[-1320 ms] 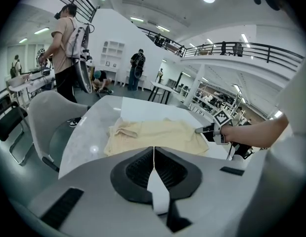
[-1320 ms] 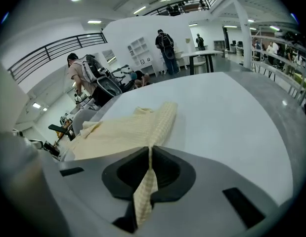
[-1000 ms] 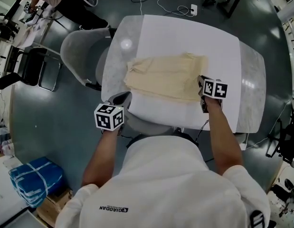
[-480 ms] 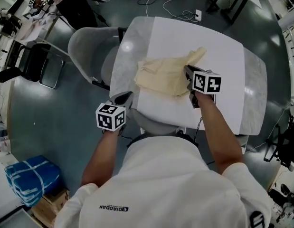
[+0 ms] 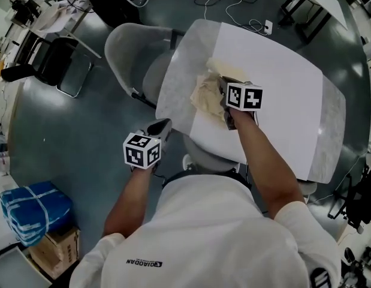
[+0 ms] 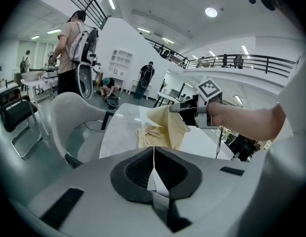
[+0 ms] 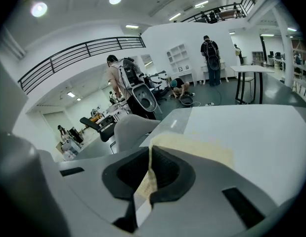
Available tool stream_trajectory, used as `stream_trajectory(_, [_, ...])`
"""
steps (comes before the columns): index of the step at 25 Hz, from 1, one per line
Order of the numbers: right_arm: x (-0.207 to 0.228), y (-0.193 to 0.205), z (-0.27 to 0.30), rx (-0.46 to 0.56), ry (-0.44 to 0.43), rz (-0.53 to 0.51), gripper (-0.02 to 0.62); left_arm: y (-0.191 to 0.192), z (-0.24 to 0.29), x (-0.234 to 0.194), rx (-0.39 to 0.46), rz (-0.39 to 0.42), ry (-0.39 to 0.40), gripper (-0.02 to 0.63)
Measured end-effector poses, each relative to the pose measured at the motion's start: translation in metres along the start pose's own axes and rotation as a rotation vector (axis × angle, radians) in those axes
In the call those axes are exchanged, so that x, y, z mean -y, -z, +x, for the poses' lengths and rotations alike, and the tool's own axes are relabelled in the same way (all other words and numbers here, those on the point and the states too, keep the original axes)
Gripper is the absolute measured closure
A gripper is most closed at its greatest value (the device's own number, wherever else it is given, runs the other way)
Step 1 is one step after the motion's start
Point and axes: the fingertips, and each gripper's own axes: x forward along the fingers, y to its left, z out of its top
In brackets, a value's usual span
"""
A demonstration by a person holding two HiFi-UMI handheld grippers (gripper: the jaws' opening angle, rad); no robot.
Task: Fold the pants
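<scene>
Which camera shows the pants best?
The left gripper view: the pants hang unblocked from the right tongs. The head view hides part behind the right tongs' cube; the right gripper view shows only a pinched edge.

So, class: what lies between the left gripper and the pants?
Only a bare grey strip of the table, seen in the head view, separates the left gripper from the pants.

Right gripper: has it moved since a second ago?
Yes. Shut on the pants, the right gripper has swung left across the table, toward the side by the grey chair.
</scene>
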Motion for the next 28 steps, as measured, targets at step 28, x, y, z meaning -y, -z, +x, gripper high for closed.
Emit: stream_trajectory(28, [-0.051, 0.111, 0.147, -0.243, 0.016, -0.134, 0.474, 0.069, -0.048, -0.037, -0.059, -0.111, -0.013, 0.574])
